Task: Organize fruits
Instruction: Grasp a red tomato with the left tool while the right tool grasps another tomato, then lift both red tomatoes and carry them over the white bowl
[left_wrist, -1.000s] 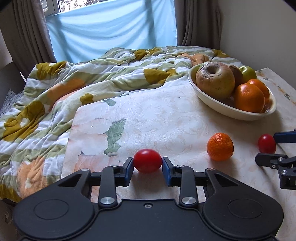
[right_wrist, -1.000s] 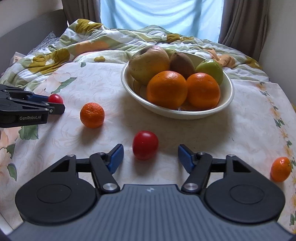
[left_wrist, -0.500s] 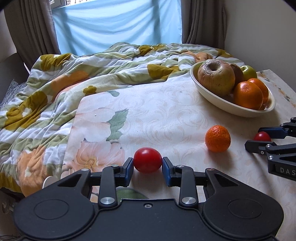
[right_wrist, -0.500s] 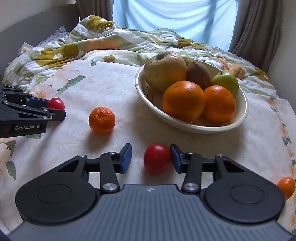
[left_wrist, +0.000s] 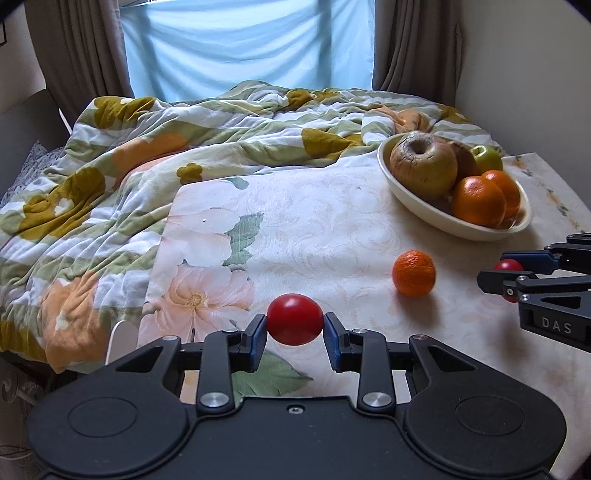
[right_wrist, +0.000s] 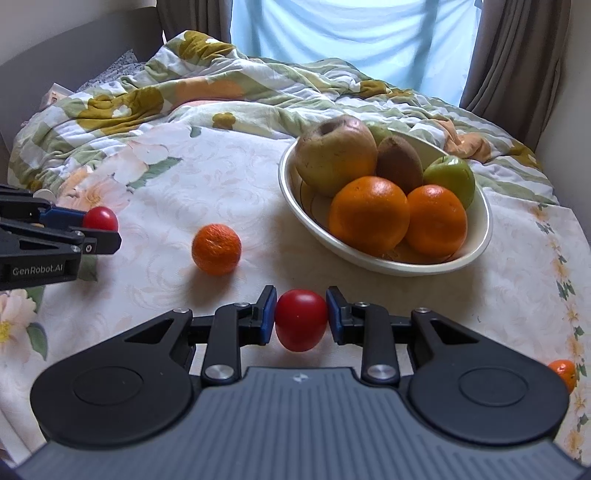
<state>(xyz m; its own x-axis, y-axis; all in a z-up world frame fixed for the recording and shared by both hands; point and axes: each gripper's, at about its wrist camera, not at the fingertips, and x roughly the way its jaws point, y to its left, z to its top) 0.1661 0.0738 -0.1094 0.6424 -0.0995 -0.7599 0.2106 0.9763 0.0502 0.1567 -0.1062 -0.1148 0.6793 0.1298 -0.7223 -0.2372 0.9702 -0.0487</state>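
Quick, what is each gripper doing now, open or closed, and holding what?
Left gripper: closed on a tomato.
Right gripper: closed on another tomato.

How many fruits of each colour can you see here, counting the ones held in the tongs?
Red: 2, one tomato in the left tongs, another tomato in the right tongs.
Orange: 4, two oranges in the bowl, one mandarin on the cloth, one small mandarin at the right edge.
Green: 1, green apple.
Brown or yellowish: 2, large apple, kiwi.
Total: 9.
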